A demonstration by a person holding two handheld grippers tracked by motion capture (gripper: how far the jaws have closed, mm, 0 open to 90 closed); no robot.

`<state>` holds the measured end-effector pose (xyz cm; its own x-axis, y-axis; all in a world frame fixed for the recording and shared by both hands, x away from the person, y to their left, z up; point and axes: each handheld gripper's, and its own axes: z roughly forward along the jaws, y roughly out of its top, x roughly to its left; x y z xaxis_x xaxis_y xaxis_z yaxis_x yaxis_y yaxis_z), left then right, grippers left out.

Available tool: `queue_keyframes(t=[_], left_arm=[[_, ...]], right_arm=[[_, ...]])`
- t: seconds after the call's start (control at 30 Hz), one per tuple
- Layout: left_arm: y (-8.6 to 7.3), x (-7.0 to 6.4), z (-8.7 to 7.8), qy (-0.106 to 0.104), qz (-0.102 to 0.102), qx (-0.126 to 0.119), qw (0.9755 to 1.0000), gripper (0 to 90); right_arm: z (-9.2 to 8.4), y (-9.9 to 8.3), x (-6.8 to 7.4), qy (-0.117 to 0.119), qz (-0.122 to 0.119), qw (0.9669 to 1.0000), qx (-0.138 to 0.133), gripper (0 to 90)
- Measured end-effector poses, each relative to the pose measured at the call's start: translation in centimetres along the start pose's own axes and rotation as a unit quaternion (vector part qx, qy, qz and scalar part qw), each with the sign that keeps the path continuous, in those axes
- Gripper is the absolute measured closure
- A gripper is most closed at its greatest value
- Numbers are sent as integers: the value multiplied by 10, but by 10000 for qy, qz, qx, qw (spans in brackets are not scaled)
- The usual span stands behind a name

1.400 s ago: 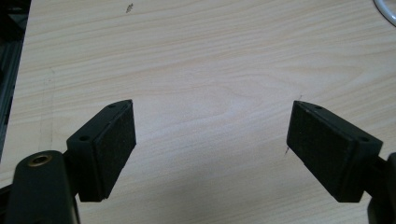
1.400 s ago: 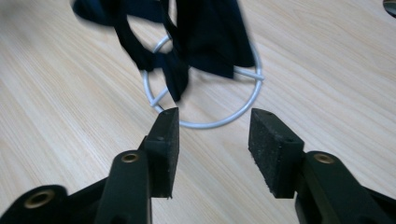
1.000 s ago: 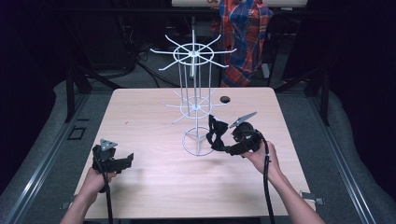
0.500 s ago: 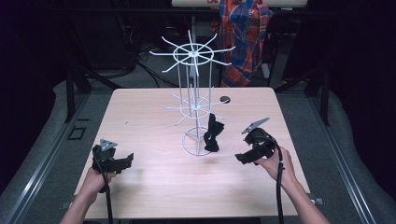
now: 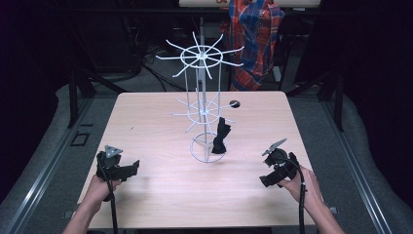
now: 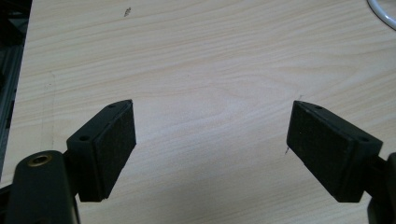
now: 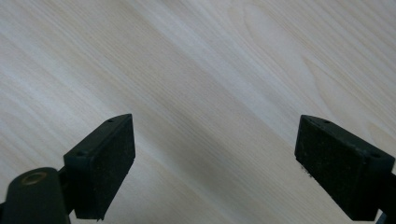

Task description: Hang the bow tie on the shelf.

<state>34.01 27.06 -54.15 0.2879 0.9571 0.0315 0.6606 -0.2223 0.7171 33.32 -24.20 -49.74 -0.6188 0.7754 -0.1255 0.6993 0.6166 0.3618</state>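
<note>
Black bow tie hung on the wire rack, both grippers parked empty.

The bow tie (image 5: 220, 138) dangles from a lower arm of the white rack (image 5: 202, 105) mid-table (image 5: 146, 122). Left gripper (image 5: 127, 169) and right gripper (image 5: 268, 178) rest near the front edge, jaws spread wide, holding nothing, likely released.

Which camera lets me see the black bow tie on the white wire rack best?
The high view: the black bow tie hangs on the white wire rack there. The left gripper view catches just a bit of the rack's base ring; the right gripper view shows bare tabletop.
</note>
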Motion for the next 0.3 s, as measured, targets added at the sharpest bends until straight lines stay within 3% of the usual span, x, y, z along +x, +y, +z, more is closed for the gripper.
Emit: queue_keyframes(t=[0.27,0.3], left_arm=[[1,-2,1,-8,46,21,10000,160],[1,-2,1,-8,46,21,10000,160]], right_arm=[[12,4,-1,-257,-160,9994,159,73],[11,5,-3,-338,-234,9988,271,59]])
